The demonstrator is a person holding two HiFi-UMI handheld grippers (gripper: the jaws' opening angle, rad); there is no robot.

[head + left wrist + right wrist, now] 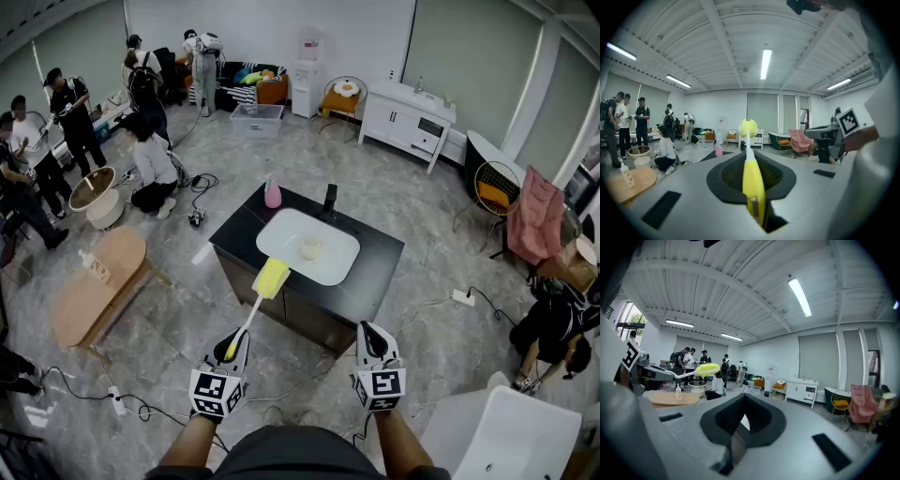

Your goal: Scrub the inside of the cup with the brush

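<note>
**A:** Where's the cup?

**B:** The cup (pixel 310 247) stands upright in the white basin (pixel 281 228) set into the black tabletop (pixel 377 274). It's beyond both claws.

**A:** And the brush?

**B:** The left claw (pixel 236 343) is clamped on the yellow handle of the brush (pixel 255 305). The shaft runs straight out towards the cup. The sponge head sits short of the cup and slightly to its left.

**A:** The other claw?

**B:** The right claw (pixel 372 330) is closed on nothing. It's well short of the cup and to its right.

**A:** So which arm goes?

**B:** The left, I'd say. The brush's long axis nearly lines up with the cup, so the brush needs carrying forward and its head tipping down into the mouth. The right claw would have to open to steady the cup.

**A:** The surroundings?

**B:** A pink bottle (pixel 272 194) and a dark tap (pixel 330 199) stand behind the cup. The floor (pixel 187 281) is grey stone, and there are people (pixel 150 159) far off to the cup's left.
</note>
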